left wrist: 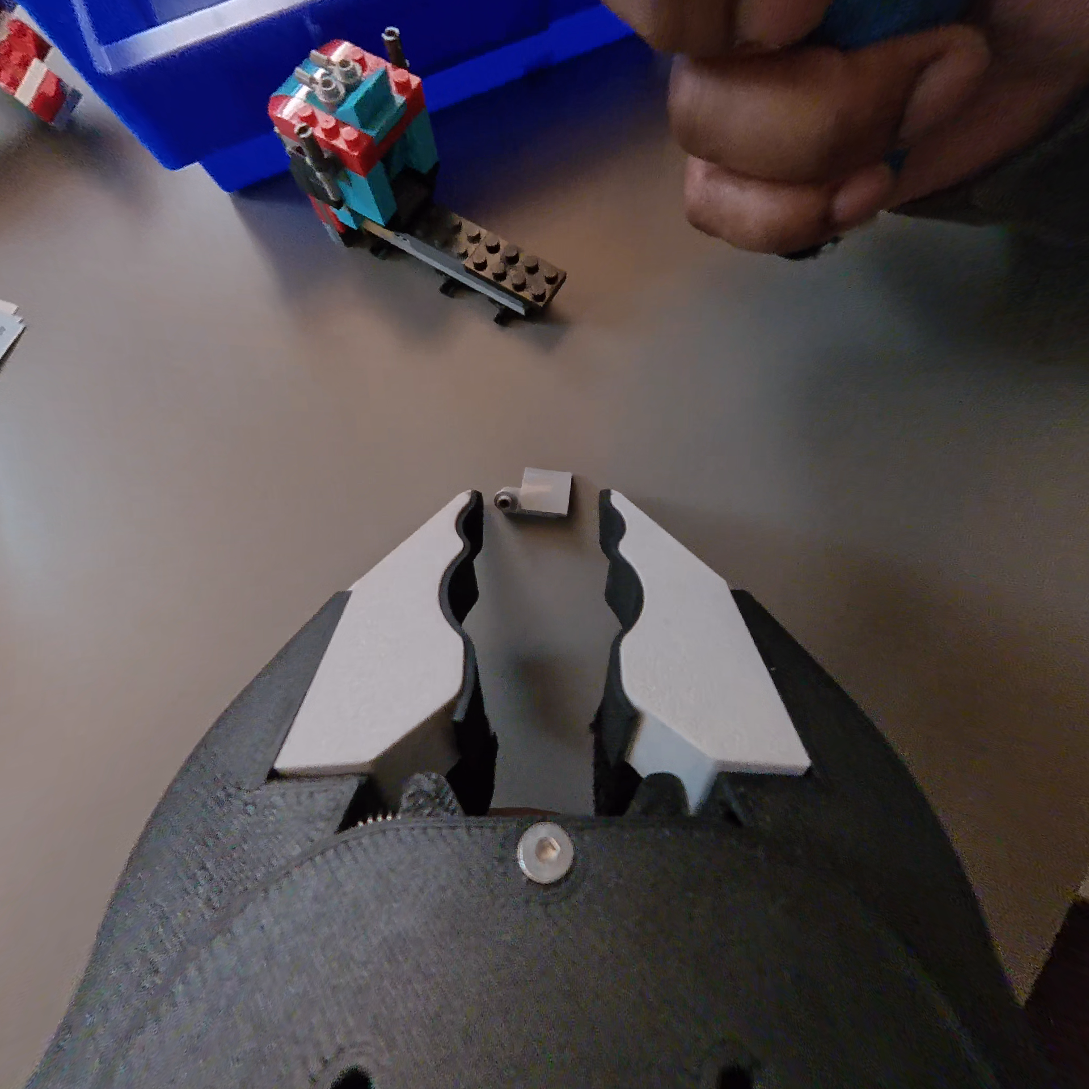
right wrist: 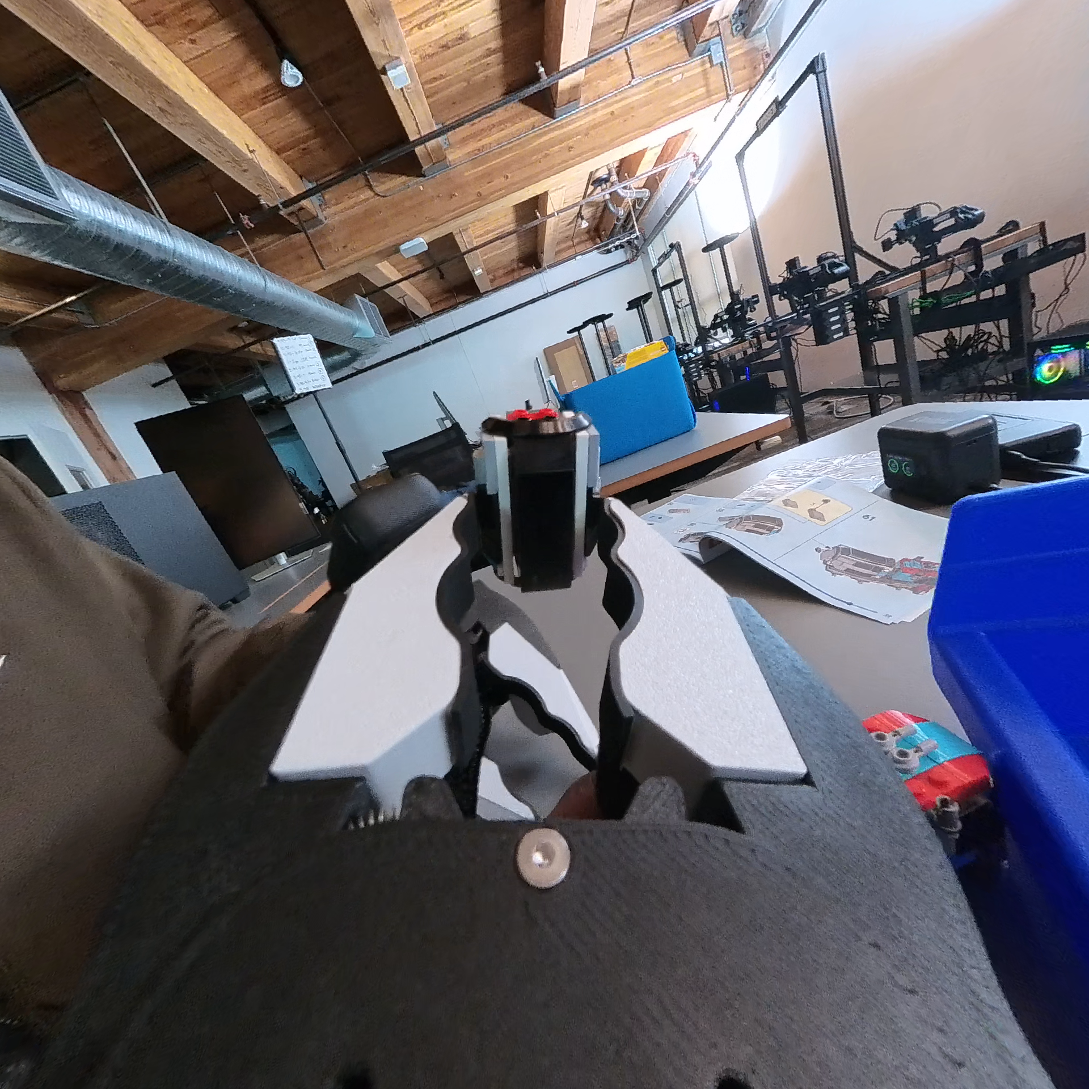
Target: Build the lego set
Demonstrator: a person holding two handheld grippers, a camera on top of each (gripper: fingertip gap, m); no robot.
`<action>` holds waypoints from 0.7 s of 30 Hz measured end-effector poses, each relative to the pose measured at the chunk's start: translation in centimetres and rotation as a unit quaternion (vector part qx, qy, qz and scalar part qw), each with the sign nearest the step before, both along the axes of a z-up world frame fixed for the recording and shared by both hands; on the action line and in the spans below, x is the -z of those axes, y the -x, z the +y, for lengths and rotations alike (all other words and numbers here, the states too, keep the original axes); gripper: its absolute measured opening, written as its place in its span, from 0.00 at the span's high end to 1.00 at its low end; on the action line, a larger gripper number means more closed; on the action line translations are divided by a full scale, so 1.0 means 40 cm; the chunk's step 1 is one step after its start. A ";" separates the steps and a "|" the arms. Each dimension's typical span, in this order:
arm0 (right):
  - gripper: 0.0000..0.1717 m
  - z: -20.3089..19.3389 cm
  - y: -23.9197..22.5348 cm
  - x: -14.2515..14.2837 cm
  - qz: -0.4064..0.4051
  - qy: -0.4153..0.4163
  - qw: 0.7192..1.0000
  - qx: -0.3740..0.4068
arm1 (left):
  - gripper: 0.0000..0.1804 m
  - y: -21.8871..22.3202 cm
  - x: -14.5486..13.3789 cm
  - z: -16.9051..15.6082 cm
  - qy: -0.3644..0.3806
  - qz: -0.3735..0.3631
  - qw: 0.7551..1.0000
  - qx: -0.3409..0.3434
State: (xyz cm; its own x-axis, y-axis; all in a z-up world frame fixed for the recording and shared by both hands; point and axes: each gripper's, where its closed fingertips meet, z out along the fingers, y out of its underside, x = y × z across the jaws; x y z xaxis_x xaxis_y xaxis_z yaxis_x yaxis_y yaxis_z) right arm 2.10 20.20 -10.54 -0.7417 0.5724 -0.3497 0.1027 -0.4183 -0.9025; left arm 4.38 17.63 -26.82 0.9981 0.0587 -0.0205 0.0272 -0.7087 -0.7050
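Your tabletop [left wrist: 766,412] is a wide grey sheet, and the biggest thing on it is the blue plastic bin [left wrist: 306,94] at the far side, seen again close on the right in the right wrist view. Past that bin an open instruction booklet [right wrist: 825,542] lies flat, with a black box-shaped device [right wrist: 937,454] behind it.

In front of the bin stands a red and teal brick model [left wrist: 359,135] — studs up, small grey pins on top — mounted on a dark plate [left wrist: 507,262] that runs toward you. A second red and white brick piece [left wrist: 35,76] sits at the far left edge, cut off by the frame.

Your right hand [left wrist: 854,135] hangs over the tabletop, fist closed, blurred. Your right tongs [right wrist: 539,518] are up off the surface and pinching a black and grey brick assembly [right wrist: 539,501] — both pads pressed on its sides, a red piece on its far end, the block upright between the tips.

Your left tongs [left wrist: 541,501] are low over the tabletop and spread, gripping nothing. Right at their tips lies the smallest thing here: a small light grey brick piece [left wrist: 545,492] with a round pin socket on its left side. It rests flat on the tabletop between the two fingertips, nearer the left one, with a gap on each side.
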 end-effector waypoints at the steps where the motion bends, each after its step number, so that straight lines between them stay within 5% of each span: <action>1: 0.76 -0.002 -0.001 0.001 0.000 -0.001 1.000 -0.002 | 0.78 0.002 0.001 0.000 0.001 0.000 1.000 0.009; 5: 0.76 -0.005 -0.002 0.005 0.003 -0.009 1.000 -0.005 | 0.85 0.005 0.002 0.005 -0.003 -0.007 0.999 0.034; 14: 0.76 -0.014 -0.011 0.008 0.020 -0.026 0.999 -0.014 | 0.86 0.015 -0.026 -0.017 -0.023 -0.036 0.997 0.061; 21: 0.76 -0.046 -0.033 0.015 0.052 -0.069 0.996 -0.030 | 0.86 0.059 -0.305 -0.069 -0.142 -0.086 0.983 0.074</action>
